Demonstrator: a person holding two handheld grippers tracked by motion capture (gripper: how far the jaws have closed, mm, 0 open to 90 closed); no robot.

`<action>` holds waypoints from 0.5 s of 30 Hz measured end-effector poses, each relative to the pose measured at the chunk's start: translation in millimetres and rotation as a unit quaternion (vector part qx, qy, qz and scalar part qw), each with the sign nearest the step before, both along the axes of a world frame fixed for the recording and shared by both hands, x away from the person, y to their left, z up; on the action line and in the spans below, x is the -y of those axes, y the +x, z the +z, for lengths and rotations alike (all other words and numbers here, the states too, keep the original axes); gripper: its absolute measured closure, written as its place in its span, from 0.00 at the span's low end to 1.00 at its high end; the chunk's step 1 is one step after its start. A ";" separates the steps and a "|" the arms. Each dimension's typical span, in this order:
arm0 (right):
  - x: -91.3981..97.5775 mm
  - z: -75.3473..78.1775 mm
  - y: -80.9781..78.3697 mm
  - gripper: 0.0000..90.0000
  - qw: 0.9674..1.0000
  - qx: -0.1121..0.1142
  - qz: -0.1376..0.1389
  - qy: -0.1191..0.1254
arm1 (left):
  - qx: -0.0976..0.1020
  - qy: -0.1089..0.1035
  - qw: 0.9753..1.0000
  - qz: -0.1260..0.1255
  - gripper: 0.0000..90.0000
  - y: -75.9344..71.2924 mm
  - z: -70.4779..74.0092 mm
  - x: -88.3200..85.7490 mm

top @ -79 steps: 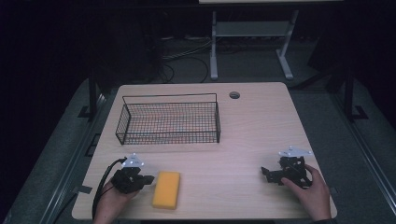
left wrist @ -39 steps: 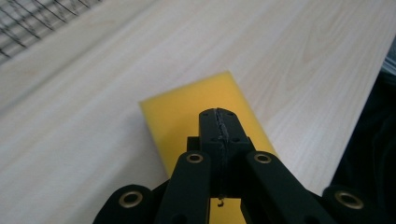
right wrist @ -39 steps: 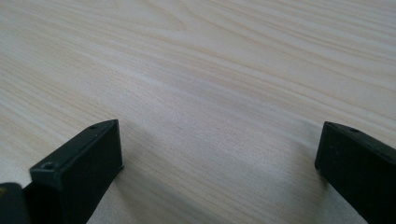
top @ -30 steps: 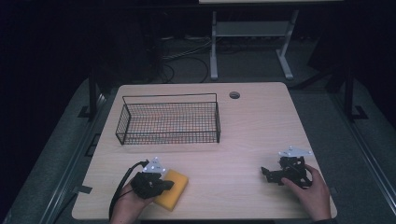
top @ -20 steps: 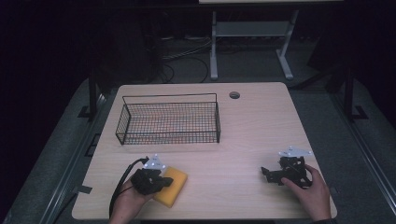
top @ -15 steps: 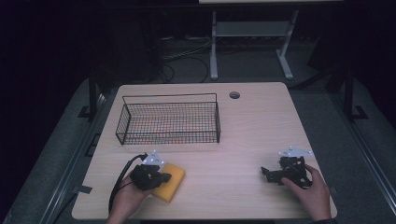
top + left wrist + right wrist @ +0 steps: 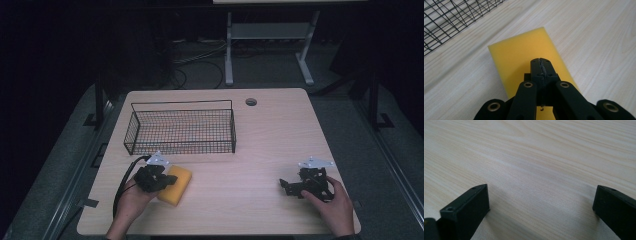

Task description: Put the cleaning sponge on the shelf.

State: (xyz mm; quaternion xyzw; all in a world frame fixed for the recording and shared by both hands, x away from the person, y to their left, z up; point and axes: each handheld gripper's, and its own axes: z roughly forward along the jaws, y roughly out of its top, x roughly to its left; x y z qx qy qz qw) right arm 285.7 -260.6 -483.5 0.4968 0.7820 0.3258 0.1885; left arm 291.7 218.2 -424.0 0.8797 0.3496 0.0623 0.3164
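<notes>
Hiding part of yellow sponge (image 7: 524,57) — closed left tool (image 7: 541,65), contact unclear.

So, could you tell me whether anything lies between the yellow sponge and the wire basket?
Nothing visible does. Bare table separates the sponge from the basket, though the basket's near wall stands upright. The left gripper is shut above the sponge.

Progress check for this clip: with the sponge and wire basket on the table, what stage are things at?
Done: the left gripper has reached the yellow sponge, jaws shut together above its top face. In hand: nothing gripped; the sponge lies flat on the table, outside the wire basket. The right gripper rests open on bare wood. Left: if the sponge is meant for the basket, grasping and moving it remain.
</notes>
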 end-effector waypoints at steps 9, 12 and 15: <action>0.1 0.0 0.0 0.00 1.000 0.000 0.000 -0.001 | -0.007 -0.008 1.000 0.026 0.70 -4.6 17.0 -0.4; 0.1 0.0 0.0 0.00 1.000 0.000 0.000 0.000 | -0.008 -0.001 0.999 0.033 0.56 -4.8 17.9 1.4; 0.0 0.0 -0.1 0.00 1.000 0.000 0.000 0.000 | -0.015 0.010 0.999 0.037 0.35 -2.9 18.6 6.5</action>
